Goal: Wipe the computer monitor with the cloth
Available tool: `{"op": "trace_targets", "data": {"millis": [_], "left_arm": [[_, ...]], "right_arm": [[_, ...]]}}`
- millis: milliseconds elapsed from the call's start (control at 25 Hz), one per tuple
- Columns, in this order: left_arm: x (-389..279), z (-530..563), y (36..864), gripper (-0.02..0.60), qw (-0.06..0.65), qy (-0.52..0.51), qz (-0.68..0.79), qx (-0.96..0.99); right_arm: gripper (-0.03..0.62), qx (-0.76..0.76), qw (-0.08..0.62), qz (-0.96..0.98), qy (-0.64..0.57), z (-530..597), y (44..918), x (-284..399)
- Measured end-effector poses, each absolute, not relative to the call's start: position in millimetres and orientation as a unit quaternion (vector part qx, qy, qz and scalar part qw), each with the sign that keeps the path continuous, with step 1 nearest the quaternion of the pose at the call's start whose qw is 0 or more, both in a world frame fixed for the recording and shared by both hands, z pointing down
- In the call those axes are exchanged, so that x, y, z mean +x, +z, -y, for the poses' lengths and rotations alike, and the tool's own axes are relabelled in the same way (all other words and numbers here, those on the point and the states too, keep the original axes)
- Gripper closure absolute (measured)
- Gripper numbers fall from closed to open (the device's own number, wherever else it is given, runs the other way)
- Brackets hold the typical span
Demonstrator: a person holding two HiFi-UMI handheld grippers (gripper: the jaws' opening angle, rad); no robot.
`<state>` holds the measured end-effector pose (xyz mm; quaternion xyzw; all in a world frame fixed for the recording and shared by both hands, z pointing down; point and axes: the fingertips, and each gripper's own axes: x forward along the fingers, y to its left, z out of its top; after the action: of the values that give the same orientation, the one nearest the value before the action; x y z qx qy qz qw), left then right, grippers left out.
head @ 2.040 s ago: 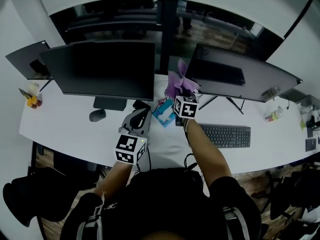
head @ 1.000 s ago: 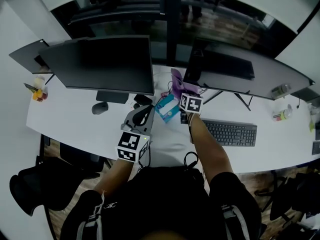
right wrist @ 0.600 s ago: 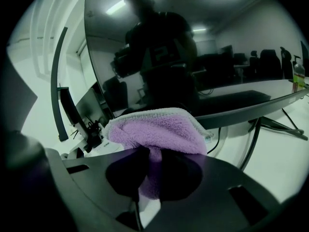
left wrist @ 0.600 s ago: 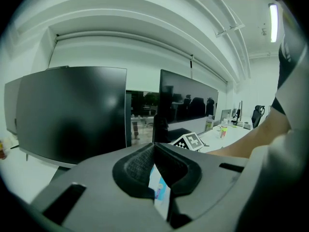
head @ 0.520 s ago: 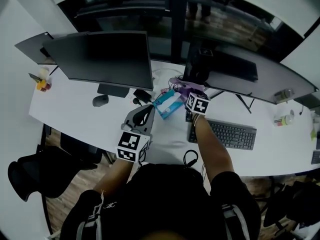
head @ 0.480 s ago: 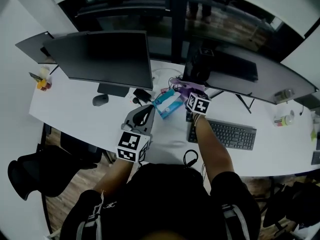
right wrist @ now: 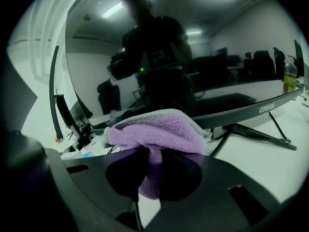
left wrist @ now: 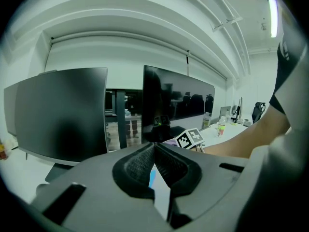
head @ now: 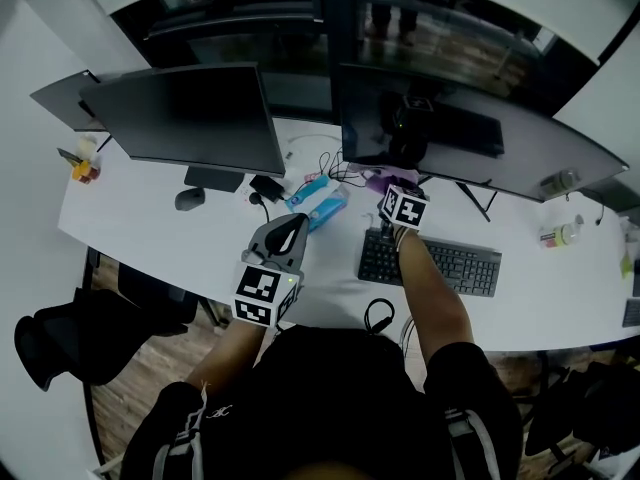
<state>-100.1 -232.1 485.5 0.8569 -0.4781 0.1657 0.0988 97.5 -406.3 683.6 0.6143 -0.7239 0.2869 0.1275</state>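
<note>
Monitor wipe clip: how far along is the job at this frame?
Done: the purple cloth is picked up, pinched in the right tool. In hand: the cloth is held by the lower edge of the right monitor; whether it touches cannot be told. The left tool is shut and empty over the desk. Left: the wiping itself; nothing shows any done.

On the desk [head: 560, 293] we've got the left monitor [head: 185, 118] at eleven o'clock, the right monitor [head: 470, 143] at one — keyboard [head: 440, 261] before it at four, mouse [head: 188, 199] at nine.
</note>
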Motion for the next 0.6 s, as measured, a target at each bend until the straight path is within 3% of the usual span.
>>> {"op": "trace_targets", "data": {"millis": [600], "left_arm": [[-29.4,224.0,496.8,0.569,0.114,0.159,0.478,0.856]], "right_arm": [[0.522,0.614,0.126,0.728,0.277,399.5,682.9,177.0]]}}
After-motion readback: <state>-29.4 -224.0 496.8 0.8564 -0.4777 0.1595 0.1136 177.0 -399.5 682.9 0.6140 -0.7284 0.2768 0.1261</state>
